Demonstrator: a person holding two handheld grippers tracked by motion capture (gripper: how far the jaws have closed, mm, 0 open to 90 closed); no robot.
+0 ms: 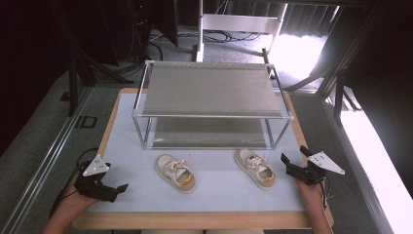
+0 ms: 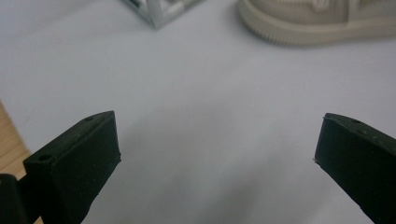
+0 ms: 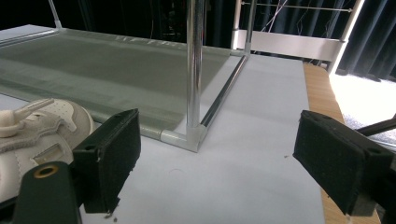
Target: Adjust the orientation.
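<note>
Two small shoes lie side by side on the pale mat, just in front of a two-tier metal rack: the left shoe [image 1: 176, 173], cream with an orange heel patch, and the right shoe [image 1: 255, 168], cream throughout. Each rests on its sole with the toe angled toward the rack [image 1: 210, 92], apart from its mate and clear of the frame. Both shelves of the rack, upper and lower, carry nothing.

Left gripper [image 1: 120, 188]: held low near the front left corner of the mat, well apart from the left shoe; jaws spread wide with bare mat between them. The left gripper view shows the sole edge of that shoe [image 2: 322, 23] ahead and to one side, beside a foot of the rack.

Right gripper [image 1: 294, 158]: held just beside the right shoe, not touching it; jaws likewise spread wide and holding nothing. The right gripper view shows the laces and upper of that shoe [image 3: 32, 135] at the near jaw, with a corner post of the rack [image 3: 194, 70] straight ahead.

Progress, as judged from this arrangement: shelving the pair has not begun. Neither shoe is grasped or lifted; approach, grip and placement on a shelf all remain.
</note>
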